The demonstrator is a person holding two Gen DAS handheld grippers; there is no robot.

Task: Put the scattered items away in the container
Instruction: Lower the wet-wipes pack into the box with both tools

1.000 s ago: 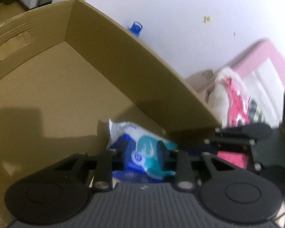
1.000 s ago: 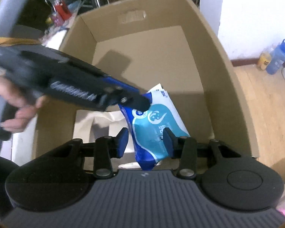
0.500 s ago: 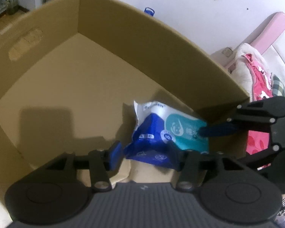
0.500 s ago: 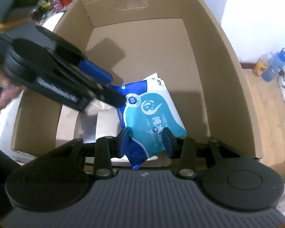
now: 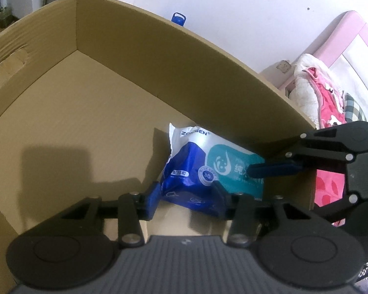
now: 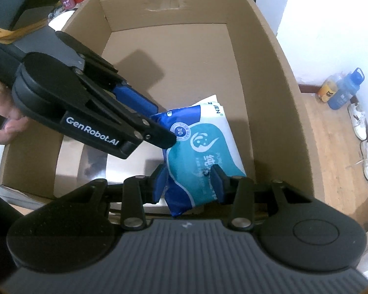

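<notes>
A blue, teal and white wet wipes pack (image 6: pixel 208 142) hangs inside the open cardboard box (image 6: pixel 265 73), close to its right wall, and both grippers have hold of it. My right gripper (image 6: pixel 190 183) is shut on the pack's near end, which bulges between the pads. My left gripper (image 6: pixel 164 125) comes in from the left on the pack's far corner. In the left wrist view the pack (image 5: pixel 196 161) sits between the left gripper (image 5: pixel 187 196) fingers; its jaws are closing and both pads touch the wrapper. The right gripper's blue finger (image 5: pixel 274 167) lies across the teal label.
The box floor (image 5: pixel 73 122) is bare cardboard, with a pale shiny sheet (image 6: pixel 125 161) at its near end. A person's hand (image 6: pixel 7 127) holds the left gripper. Outside stand a blue bottle (image 6: pixel 343 90), white shoes (image 6: pixel 363 127) on wooden floor, and a pink bed (image 5: pixel 343 49).
The left gripper's jaws spread off the pack half a second ago and have narrowed onto it again. Both views have shifted in over the box, and the pack sits deeper in it.
</notes>
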